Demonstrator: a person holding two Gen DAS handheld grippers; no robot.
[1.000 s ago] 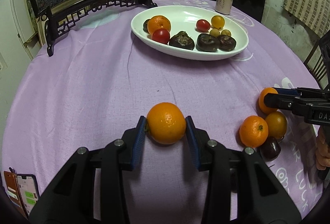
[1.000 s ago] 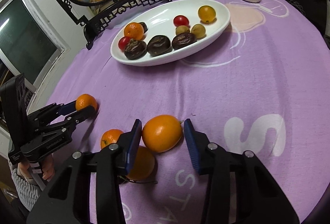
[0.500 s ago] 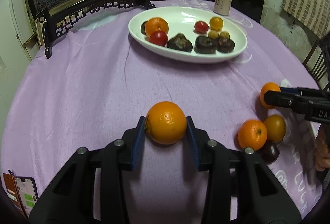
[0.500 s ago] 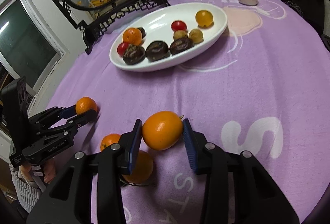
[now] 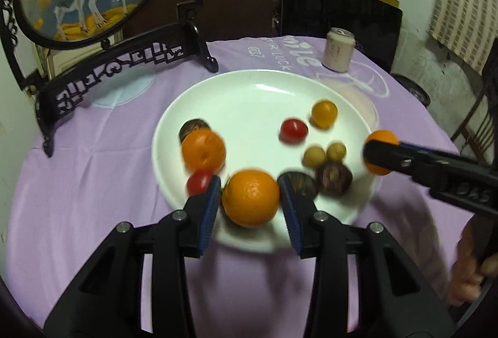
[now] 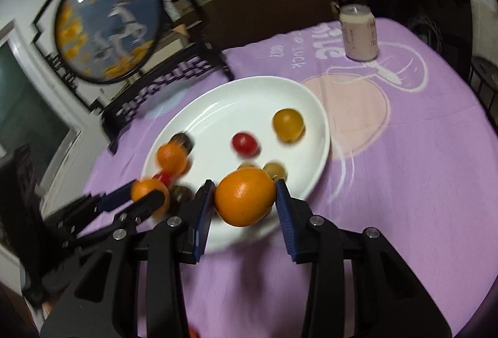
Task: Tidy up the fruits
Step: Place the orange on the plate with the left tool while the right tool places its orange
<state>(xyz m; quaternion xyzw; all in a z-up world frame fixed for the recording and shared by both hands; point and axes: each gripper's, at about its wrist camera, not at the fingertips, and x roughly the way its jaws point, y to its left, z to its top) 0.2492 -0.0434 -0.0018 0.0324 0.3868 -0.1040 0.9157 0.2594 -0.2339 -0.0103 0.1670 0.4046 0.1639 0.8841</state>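
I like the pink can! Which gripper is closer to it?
Right. The right gripper holds its orange near the plate's can-side rim; the left gripper is farther from the can.

Dim indoor light, fisheye views with dark rounded corners.
Motion blur smears the fruit on the glossy white oval plate [image 5: 249, 95]; the right wrist view blurs more.

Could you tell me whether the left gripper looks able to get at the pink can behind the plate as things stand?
Probably not right away: the left gripper is shut on an orange, and the plate of fruit lies between it and the can.
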